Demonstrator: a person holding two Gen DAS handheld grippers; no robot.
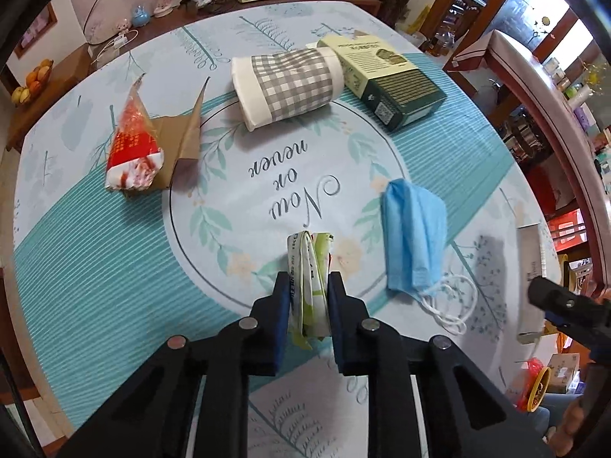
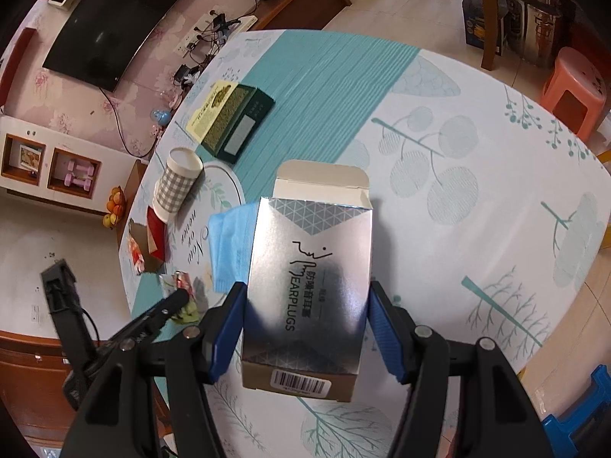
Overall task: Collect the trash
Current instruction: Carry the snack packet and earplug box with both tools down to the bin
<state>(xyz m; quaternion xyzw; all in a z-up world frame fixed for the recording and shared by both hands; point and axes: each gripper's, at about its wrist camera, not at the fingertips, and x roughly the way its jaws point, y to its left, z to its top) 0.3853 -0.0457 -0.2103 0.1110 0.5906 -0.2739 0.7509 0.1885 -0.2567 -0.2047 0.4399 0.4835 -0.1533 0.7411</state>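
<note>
Left gripper (image 1: 308, 286): blue-padded fingers narrow, pressed on a crumpled printed wrapper (image 1: 311, 267), white-green, folded flat, thin plastic; whether it touches the desk (image 1: 95, 267) I cannot tell. Right gripper (image 2: 305, 297): fingers wider, clamped on the sides of one silver earplugs box (image 2: 309, 286), shiny cardboard, rectangular, top flap open, barcode on the near end, held above the desk. Desk is round with a teal and white leaf-print cloth. Trash lying on it: one blue face mask (image 1: 414, 233), soft pleated fabric with white ear loops, just right of the wrapper; one grey-check paper cup (image 1: 290, 86) on its side, far centre; one green and yellow carton (image 1: 385, 84) touching the cup's right; one red-white plastic wrapper (image 1: 131, 152) on a torn brown cardboard piece (image 1: 183, 141), far left.
</note>
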